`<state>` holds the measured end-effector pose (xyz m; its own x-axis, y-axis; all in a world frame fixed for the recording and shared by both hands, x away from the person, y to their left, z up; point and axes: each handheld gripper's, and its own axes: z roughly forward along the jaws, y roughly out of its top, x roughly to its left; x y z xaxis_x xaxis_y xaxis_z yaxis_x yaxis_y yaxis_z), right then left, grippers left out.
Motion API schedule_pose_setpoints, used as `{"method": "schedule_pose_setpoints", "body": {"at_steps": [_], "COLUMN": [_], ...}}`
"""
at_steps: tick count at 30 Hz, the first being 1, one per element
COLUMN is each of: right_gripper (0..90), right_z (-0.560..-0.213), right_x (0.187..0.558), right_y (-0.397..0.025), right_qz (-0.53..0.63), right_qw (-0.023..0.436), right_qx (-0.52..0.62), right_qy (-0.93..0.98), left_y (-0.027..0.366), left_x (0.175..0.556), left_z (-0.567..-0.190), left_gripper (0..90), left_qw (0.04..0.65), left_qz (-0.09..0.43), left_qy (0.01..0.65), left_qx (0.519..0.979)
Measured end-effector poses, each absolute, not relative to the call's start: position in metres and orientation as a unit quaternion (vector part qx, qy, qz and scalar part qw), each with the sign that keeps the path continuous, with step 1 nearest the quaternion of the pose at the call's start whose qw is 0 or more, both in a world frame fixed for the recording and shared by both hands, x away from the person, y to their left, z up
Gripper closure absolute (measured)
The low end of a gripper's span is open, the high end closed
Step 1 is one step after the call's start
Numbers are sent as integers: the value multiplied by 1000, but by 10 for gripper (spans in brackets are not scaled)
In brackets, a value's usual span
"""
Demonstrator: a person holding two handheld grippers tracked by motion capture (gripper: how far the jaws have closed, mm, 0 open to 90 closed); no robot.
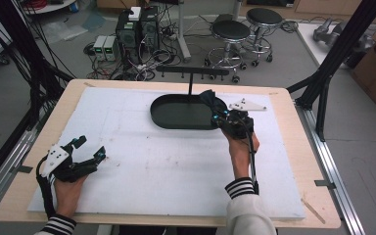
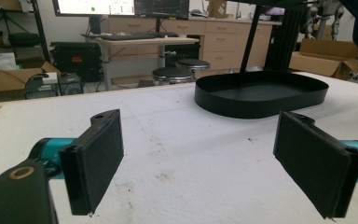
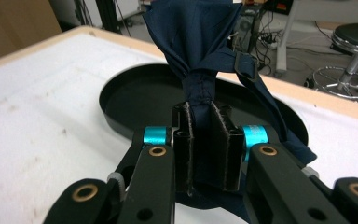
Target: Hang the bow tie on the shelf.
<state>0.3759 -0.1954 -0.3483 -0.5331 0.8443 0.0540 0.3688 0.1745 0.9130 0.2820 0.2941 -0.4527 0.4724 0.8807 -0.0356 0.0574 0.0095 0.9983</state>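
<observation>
Navy cloth, a bow tie [image 3: 193, 42] by the look of its cinched knot and strap with a small slider, is pinched between the jaws of the right gripper [image 3: 207, 149], which are clenched on the band just below the knot. It hangs over the near rim of the black oval tray [image 3: 135, 100], with the wings fanning upward and a strap tail trailing down toward the tray wall. I'd judge it feather-light and floppy: it will sag and swing with any quick move, and the fabric may creep out of a loose pinch, so the knot, the thickest and firmest part, is the sensible place to hold. The strap could snag on the tray's edge if dragged. From the high view the tie is only a dark scrap above the right gripper [image 1: 230, 119] at the tray's [image 1: 176, 122] right end, and you also see the hanger-like rack [image 1: 192, 72] behind it; the right gripper view is what reveals the folds, the slider and the grip itself. The left gripper [image 1: 85, 152] rests well apart on the white worktop [image 1: 142, 161] at the near left, and the left gripper view shows its jaws spread wide and holding nothing, the left gripper [image 2: 200, 158] facing the tray [image 2: 261, 100] across bare, scuffed surface.
</observation>
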Motion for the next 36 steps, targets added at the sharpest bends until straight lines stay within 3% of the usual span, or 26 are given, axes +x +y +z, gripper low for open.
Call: {"method": "schedule_pose_setpoints", "body": {"at_steps": [28,36], "right_gripper": [796,796], "right_z": [-321,-323], "right_x": [420,431], "right_y": [-166,-163], "right_qz": [507,514], "right_qw": [269,254], "right_qx": [392,409], "right_qy": [719,710], "left_y": [294,294], "left_x": [282,282], "left_z": [-453,-453], "left_gripper": [163,163], "left_qw": [598,598], "left_qz": [345,344], "left_qy": [384,384], "left_qx": [614,614]}}
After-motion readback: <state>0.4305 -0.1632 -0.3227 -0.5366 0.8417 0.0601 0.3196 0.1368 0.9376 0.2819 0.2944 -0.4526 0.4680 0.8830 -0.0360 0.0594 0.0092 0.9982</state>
